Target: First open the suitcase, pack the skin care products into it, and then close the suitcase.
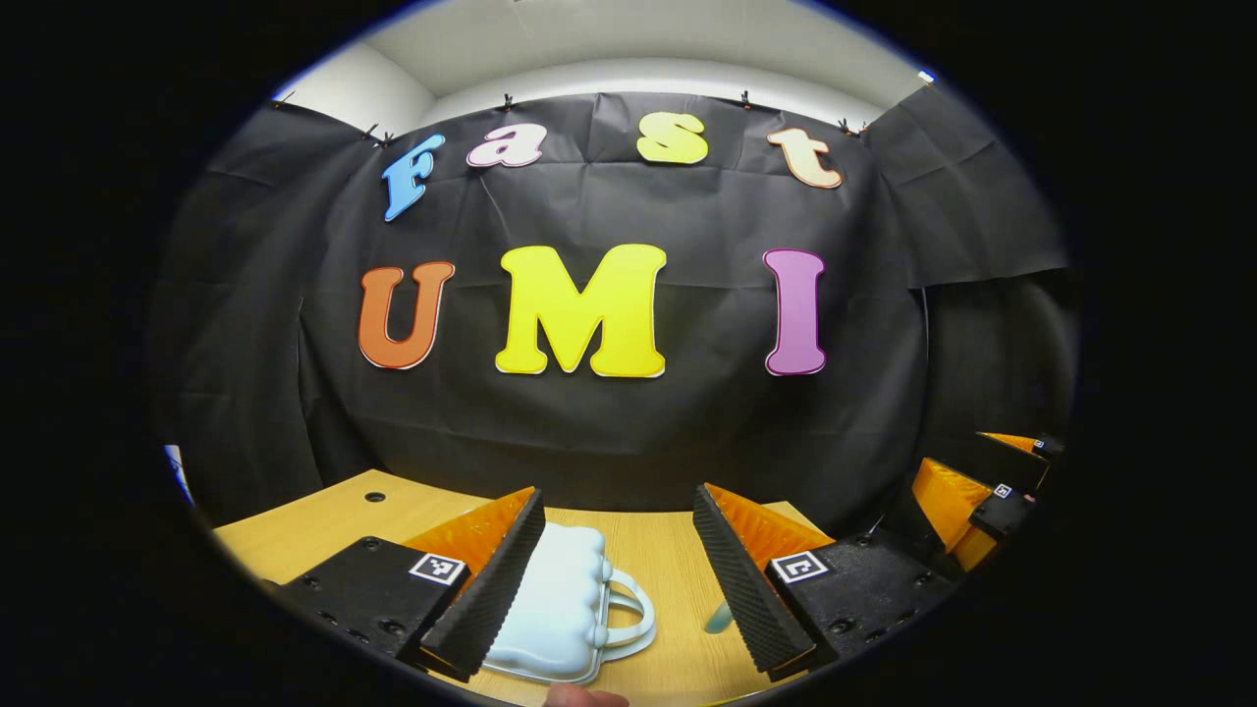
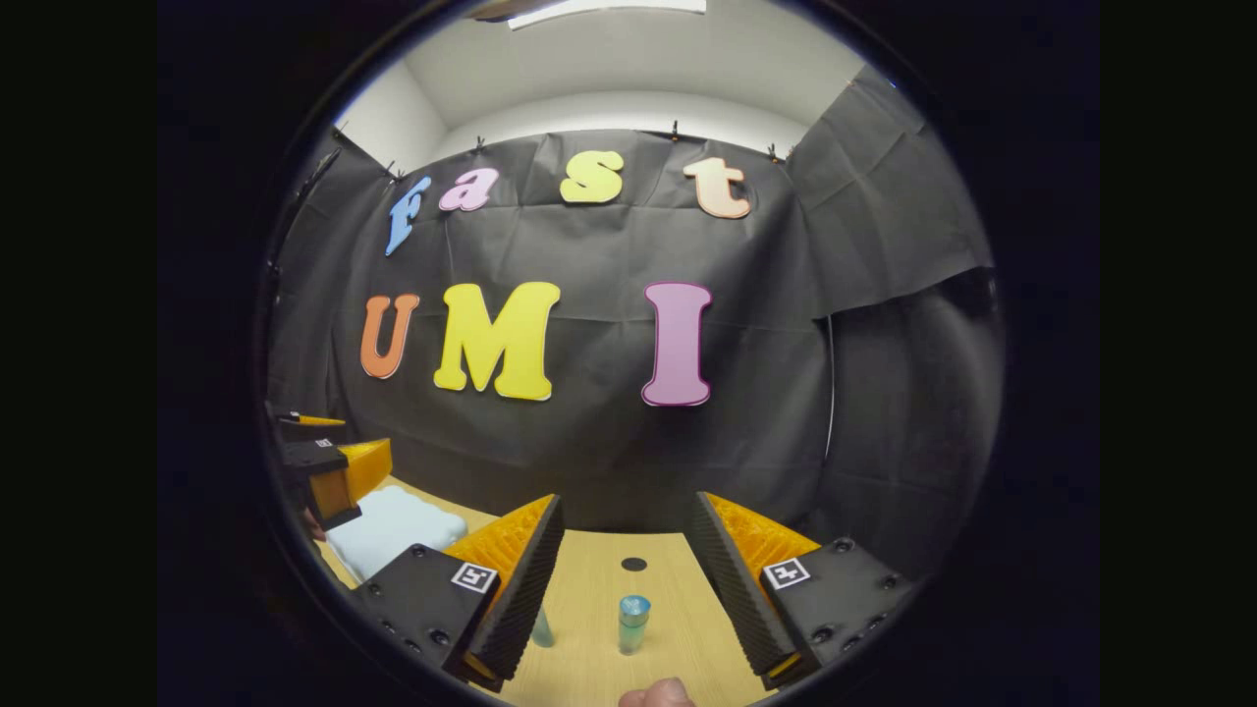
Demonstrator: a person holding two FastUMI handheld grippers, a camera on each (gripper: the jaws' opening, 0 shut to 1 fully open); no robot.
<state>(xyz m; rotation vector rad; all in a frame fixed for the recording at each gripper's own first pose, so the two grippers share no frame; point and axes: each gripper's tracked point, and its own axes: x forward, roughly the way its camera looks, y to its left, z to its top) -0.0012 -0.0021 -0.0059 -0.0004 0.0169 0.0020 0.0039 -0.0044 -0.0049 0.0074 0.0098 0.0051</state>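
In the left gripper view the left gripper (image 1: 619,579) hangs just above the wooden table (image 1: 334,520) with its jaws spread wide and nothing between them. Each finger block carries a small square black-and-white marker; no readable writing shows on them. Partly behind its left finger lies the suitcase (image 1: 560,609), a small pale blue ribbed case, lid down, its handle (image 1: 633,614) pointing right into the gap. A bluish object (image 1: 719,617) peeks out beside the right finger, too hidden to identify. A fingertip (image 1: 584,697) shows at the bottom edge.

In the right gripper view the right gripper (image 2: 624,584) is likewise wide open and holds nothing, level over the table. Between its fingers stands a small translucent blue-green bottle (image 2: 632,624), upright, apart from both; a second bottle (image 2: 542,628) stands just beside the left finger. No label is legible. Far left, the suitcase and the other gripper appear together.
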